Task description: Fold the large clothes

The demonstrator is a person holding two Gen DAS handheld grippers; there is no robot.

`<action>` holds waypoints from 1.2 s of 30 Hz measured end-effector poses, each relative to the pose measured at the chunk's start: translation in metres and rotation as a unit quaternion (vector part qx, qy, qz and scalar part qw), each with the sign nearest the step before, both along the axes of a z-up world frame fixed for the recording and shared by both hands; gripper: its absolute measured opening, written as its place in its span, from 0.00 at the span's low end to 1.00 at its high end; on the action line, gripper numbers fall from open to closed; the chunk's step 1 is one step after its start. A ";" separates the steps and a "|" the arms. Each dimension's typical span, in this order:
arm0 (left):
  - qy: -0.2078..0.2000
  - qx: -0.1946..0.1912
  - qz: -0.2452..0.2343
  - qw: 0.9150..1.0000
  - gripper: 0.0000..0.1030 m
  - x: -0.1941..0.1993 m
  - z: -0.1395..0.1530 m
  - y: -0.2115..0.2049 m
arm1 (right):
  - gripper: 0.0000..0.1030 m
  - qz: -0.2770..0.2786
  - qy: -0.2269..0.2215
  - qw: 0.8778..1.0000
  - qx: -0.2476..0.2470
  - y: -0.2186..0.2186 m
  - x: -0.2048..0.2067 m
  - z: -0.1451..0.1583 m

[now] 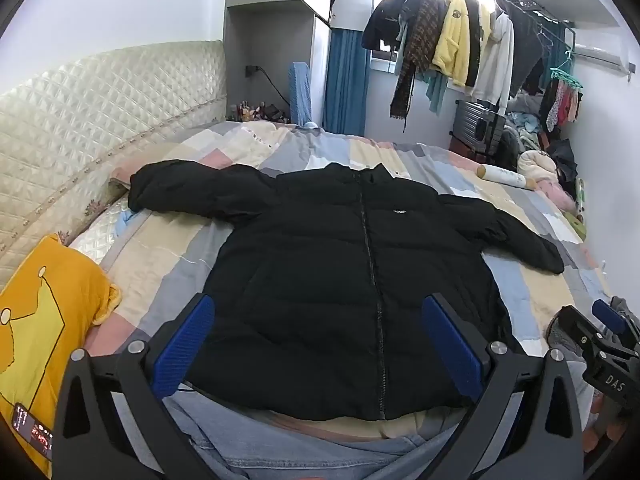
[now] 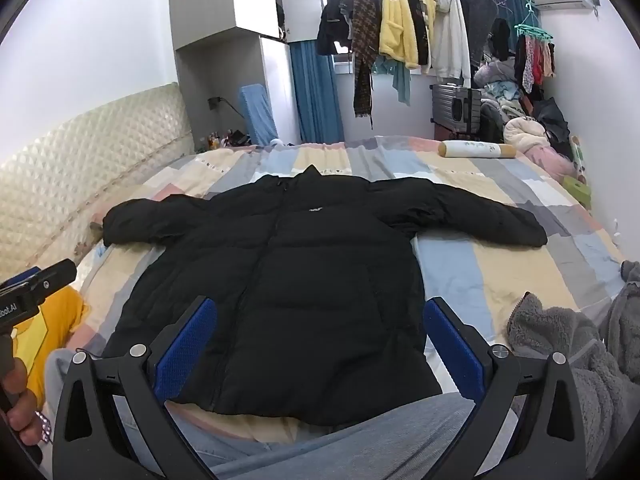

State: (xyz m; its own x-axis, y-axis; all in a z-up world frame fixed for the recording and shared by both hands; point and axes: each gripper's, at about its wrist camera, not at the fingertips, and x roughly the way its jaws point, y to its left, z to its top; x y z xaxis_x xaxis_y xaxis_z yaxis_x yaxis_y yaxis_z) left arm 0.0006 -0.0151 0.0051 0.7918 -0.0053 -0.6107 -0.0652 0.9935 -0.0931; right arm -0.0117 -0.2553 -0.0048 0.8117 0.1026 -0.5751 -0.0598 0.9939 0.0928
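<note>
A black puffer jacket (image 1: 340, 272) lies flat, zipped, front up on the bed, both sleeves spread out to the sides; it also shows in the right wrist view (image 2: 296, 280). My left gripper (image 1: 318, 320) is open and empty, held above the jacket's hem. My right gripper (image 2: 320, 320) is open and empty, also above the hem. Each gripper's side shows in the other's view: the right one (image 1: 604, 336) at the right edge, the left one (image 2: 36, 284) at the left edge.
The bed has a patchwork quilt (image 2: 500, 264) and padded headboard (image 1: 100, 120) at left. A yellow pillow (image 1: 40, 320) lies left, a grey fleece garment (image 2: 580, 352) right, a bolster (image 2: 476, 149) at the far side. Clothes hang on a rack (image 2: 404, 28) behind.
</note>
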 end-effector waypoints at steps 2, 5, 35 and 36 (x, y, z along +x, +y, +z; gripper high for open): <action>0.001 -0.004 -0.002 1.000 1.00 -0.001 0.002 0.009 | 1.00 0.000 -0.001 1.000 -0.001 0.001 0.000 0.000; 0.001 -0.004 -0.001 1.000 1.00 -0.001 0.003 0.008 | 1.00 -0.001 -0.001 1.000 -0.001 0.001 0.000 0.000; -0.001 0.000 -0.008 1.000 1.00 -0.004 0.003 0.007 | 1.00 -0.008 0.003 1.000 0.003 -0.001 0.002 0.005; 0.000 0.001 -0.010 1.000 1.00 -0.006 0.002 0.002 | 1.00 -0.008 0.003 1.000 0.003 -0.002 0.002 0.004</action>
